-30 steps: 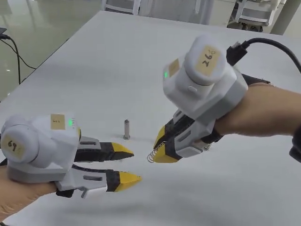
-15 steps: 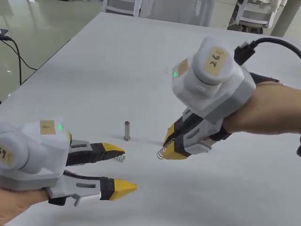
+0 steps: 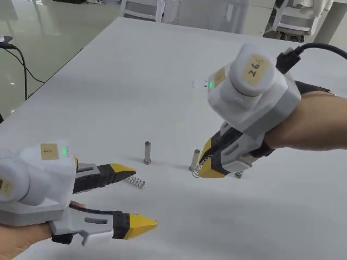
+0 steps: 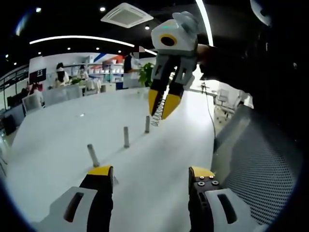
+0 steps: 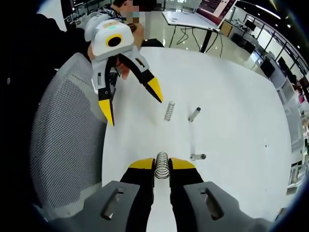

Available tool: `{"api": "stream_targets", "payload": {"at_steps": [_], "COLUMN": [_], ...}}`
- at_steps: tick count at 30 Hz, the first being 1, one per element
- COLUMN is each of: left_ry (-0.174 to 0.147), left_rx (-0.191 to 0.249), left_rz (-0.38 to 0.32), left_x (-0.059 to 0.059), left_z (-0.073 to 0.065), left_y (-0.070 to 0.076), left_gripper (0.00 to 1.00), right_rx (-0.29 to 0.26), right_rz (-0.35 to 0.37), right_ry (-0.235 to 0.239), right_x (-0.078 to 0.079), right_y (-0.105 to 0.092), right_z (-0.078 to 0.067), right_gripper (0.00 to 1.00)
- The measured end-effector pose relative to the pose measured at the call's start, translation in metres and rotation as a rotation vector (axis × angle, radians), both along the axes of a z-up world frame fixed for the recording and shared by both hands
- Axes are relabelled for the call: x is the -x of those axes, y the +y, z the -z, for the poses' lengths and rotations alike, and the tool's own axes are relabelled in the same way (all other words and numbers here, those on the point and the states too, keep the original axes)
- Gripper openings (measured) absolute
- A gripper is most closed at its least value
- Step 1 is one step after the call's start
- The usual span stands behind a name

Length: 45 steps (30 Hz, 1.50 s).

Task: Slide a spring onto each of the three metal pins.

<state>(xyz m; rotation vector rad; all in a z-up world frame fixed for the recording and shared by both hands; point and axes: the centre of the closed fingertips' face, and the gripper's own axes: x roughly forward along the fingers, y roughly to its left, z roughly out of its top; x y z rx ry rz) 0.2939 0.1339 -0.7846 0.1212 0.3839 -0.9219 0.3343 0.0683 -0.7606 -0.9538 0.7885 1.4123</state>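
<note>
Fingers of the right gripper clamp a spring just beside a pin; left gripper fingers apart, near a loose spring on the bench.

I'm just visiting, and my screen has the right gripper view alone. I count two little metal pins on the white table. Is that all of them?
Observer: No. The left gripper view shows three in a row: near pin, middle pin, far pin.
Operator: And the ring pinched in front of me?
Observer: That is a spring, seen sideways there: a long coil poking past the yellow tips of the right gripper.
Operator: Anything behind me?
Observer: In the head view a black cable leaves the right gripper's rear.
</note>
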Motion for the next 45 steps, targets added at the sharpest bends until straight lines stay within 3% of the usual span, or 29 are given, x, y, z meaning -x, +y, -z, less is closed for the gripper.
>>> {"api": "stream_targets", "payload": {"at_steps": [15,27,45], "left_ry": [0.010,0.009,0.009], "left_rx": [0.012,0.016,0.022], "left_rz": [-0.059,-0.076,-0.078], "left_x": [-0.003,-0.003,-0.002], "left_z": [0.005,0.005,0.005], "left_y": [0.013,0.013,0.008], "left_gripper": [0.70,0.77,0.79], "right_rx": [0.036,0.092,0.131], "right_rz": [0.025,0.020,0.012], "right_ry": [-0.045,-0.099,-0.086], "right_x": [-0.024,-0.048,-0.070], "right_y": [-0.008,-0.007,0.004], "right_z": [0.001,0.004,0.022], "right_gripper": [0.08,0.08,0.09]}}
